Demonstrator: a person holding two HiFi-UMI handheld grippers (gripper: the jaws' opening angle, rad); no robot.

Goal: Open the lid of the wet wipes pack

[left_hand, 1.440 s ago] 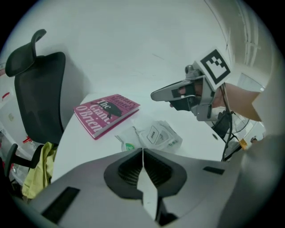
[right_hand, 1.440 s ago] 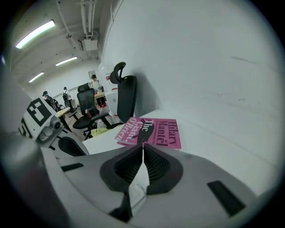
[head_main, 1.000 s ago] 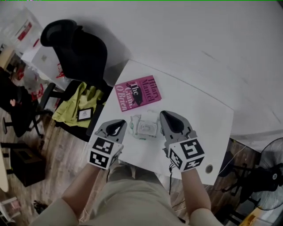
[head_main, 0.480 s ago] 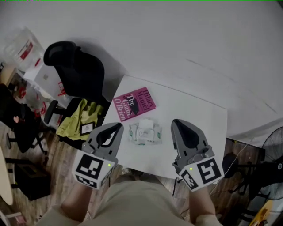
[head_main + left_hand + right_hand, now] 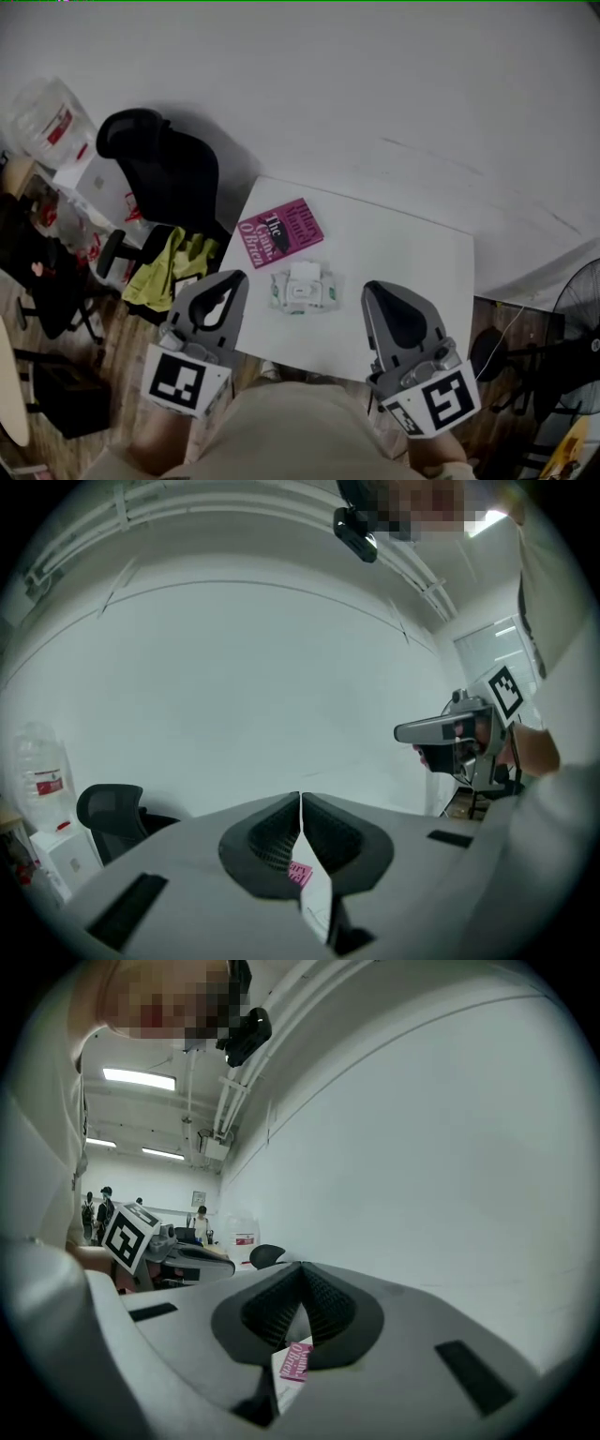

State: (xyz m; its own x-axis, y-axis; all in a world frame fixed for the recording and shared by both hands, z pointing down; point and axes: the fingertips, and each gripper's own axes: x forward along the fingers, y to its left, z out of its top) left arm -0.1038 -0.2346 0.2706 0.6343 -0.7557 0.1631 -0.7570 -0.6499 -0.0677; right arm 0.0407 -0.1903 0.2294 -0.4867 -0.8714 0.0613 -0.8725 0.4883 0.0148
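The wet wipes pack (image 5: 302, 289) lies flat on the white table (image 5: 412, 258), with a white flap at its far edge. Both grippers hang above the table's near edge, apart from the pack. My left gripper (image 5: 234, 279) is to the pack's left, my right gripper (image 5: 373, 291) to its right. In the left gripper view the left gripper (image 5: 300, 803) is shut with nothing between its tips and faces the white wall. The right gripper (image 5: 302, 1271) is likewise shut and empty. Each gripper view shows the other gripper off to the side.
A pink book (image 5: 279, 234) lies on the table beyond the pack. Left of the table stand a black office chair (image 5: 164, 155), another seat with a yellow-green cloth (image 5: 173, 262) on it and a water bottle (image 5: 47, 117). A fan (image 5: 581, 319) is at the right.
Both grippers have risen and drawn back toward the person, away from the pack. The pack stays where it was on the table.
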